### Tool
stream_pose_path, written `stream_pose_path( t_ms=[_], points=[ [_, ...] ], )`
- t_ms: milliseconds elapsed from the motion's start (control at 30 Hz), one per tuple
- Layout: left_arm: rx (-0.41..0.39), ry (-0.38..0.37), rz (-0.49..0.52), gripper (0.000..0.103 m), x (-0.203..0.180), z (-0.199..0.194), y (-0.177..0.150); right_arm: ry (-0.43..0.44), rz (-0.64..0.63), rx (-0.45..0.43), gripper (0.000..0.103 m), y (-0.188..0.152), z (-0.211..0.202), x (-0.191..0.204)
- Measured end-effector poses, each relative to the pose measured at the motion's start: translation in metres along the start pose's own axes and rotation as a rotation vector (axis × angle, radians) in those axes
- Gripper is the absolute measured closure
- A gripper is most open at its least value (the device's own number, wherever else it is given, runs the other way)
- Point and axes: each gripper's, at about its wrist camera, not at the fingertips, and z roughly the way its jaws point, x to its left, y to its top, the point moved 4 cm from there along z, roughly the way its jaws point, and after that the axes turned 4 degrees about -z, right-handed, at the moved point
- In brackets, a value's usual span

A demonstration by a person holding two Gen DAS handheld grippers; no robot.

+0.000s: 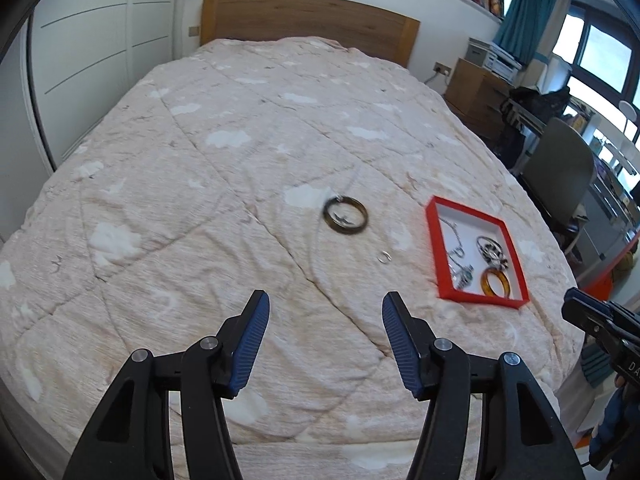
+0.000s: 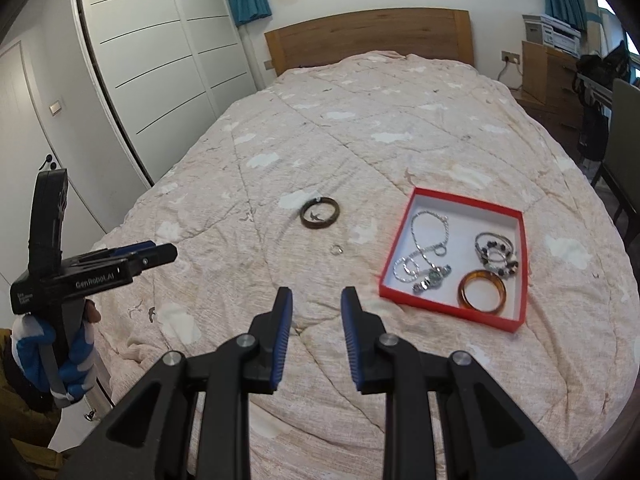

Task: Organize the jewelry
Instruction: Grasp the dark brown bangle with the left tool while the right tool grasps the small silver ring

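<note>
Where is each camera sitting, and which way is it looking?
Left wrist view: sits on the left gripper, open over the bed's near end, facing the headboard; the right gripper pokes in at the right edge.
Right wrist view: sits on the right gripper, open, facing the same way; the left gripper and the gloved hand holding it show on the left.
Both show: the dark bangle, the small ring and the red tray on the quilt.
</note>
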Motion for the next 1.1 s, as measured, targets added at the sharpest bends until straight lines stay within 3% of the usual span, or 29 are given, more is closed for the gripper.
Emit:
stream_pose_path(
  t_ms=[167,333,400,667,867,1100],
  points=[
    [0.003,0.026,-0.001,0.045,0.010,0.014,0.021,0.011,-0.023,0.003,0.079,0.017,0.020,0.002],
    [0.063,0.013,0.000,0.045,0.013,0.053,0.035,0.027,-0.024,0.057,0.075,0.021,0.063,-0.006],
    [0.091,0.002,-0.002,0.045,0.012,0.074,0.039,0.038,-0.026,0.087,0.071,0.022,0.085,-0.009],
    [0.215,-0.091,-0.009,0.046,-0.002,0.162,0.052,0.069,-0.038,0.210,0.070,0.021,0.173,-0.024],
    [0.295,-0.107,-0.033,0.052,-0.010,0.226,0.060,0.097,-0.032,0.283,0.070,0.012,0.219,-0.035],
    [0.373,-0.084,-0.051,0.071,-0.010,0.280,0.073,0.095,-0.032,0.325,0.070,0.008,0.254,-0.039]
  ],
)
